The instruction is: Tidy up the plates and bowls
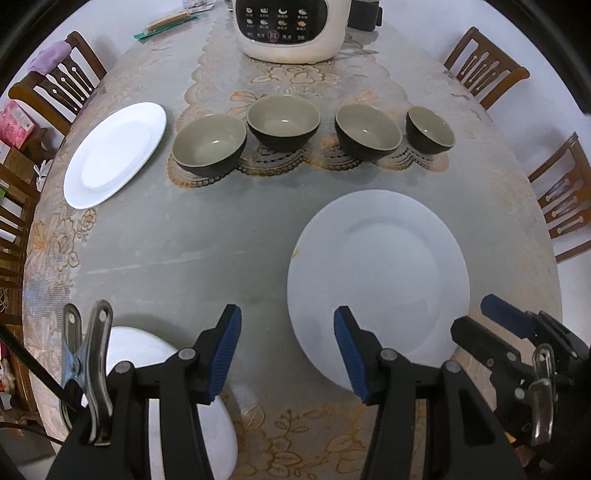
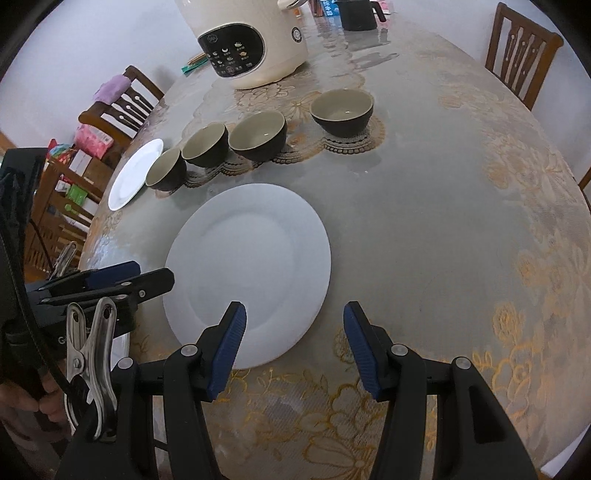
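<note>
A large white plate (image 1: pixel 380 273) lies on the table near the front; it also shows in the right wrist view (image 2: pixel 251 266). A second white plate (image 1: pixel 114 153) lies at the far left, also in the right wrist view (image 2: pixel 135 173). A third white plate (image 1: pixel 147 369) lies under my left gripper's left finger. Several dark bowls with grey insides stand in a row behind, from the leftmost (image 1: pixel 208 144) to the rightmost (image 1: pixel 430 129) (image 2: pixel 343 110). My left gripper (image 1: pixel 286 350) is open and empty above the table. My right gripper (image 2: pixel 295 347) is open and empty at the large plate's near right edge.
A cream rice cooker (image 1: pixel 291 27) (image 2: pixel 247 40) stands behind the bowls. A dark kettle (image 2: pixel 356 13) stands at the far end. Wooden chairs (image 1: pixel 484 68) (image 1: pixel 55 85) ring the oval table. Its lace cloth lies under clear plastic.
</note>
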Demonstrator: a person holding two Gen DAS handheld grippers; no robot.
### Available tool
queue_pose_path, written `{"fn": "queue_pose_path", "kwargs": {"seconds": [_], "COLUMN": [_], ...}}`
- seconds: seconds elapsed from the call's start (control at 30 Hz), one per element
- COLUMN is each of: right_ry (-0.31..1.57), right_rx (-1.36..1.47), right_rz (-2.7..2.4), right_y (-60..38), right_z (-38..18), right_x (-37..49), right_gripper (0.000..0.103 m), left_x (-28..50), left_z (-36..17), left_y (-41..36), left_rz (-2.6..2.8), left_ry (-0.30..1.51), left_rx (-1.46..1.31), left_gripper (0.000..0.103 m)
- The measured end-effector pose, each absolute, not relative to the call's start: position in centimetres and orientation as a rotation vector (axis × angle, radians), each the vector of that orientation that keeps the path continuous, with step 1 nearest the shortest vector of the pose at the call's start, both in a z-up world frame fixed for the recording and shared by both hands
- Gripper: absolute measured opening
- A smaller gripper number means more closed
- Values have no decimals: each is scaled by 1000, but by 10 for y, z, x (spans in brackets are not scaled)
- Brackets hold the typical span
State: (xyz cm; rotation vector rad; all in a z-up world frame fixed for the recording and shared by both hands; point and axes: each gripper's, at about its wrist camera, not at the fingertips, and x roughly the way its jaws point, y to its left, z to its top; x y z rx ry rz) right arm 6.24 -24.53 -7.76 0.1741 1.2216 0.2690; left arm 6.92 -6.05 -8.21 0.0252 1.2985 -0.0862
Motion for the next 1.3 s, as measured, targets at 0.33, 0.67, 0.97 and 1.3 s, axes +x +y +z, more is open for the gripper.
{"fn": "queue_pose_path", "kwargs": {"seconds": [0.33,0.67,0.97,1.3], "right_ry": [1254,1228,1200,1179], "right_rx": [162,165,194,229], "right_rz": [309,320,342,289], "right_y": [-243,-241,-240,-247], "right_z": [-90,-94,-95,-96], "right_x": [80,80,80,77], "right_gripper": [56,56,57,38], "left_x": [83,92,94,90], "left_z": [-97,-99,-101,-101], "left_y": [-63,-65,-60,-83], "left_rz": [-64,-77,-111,-154], "left_ry": [1333,1335,1363,1363], "left_rx": [24,3,-60,-2], "left_gripper": [55,56,57,58]}}
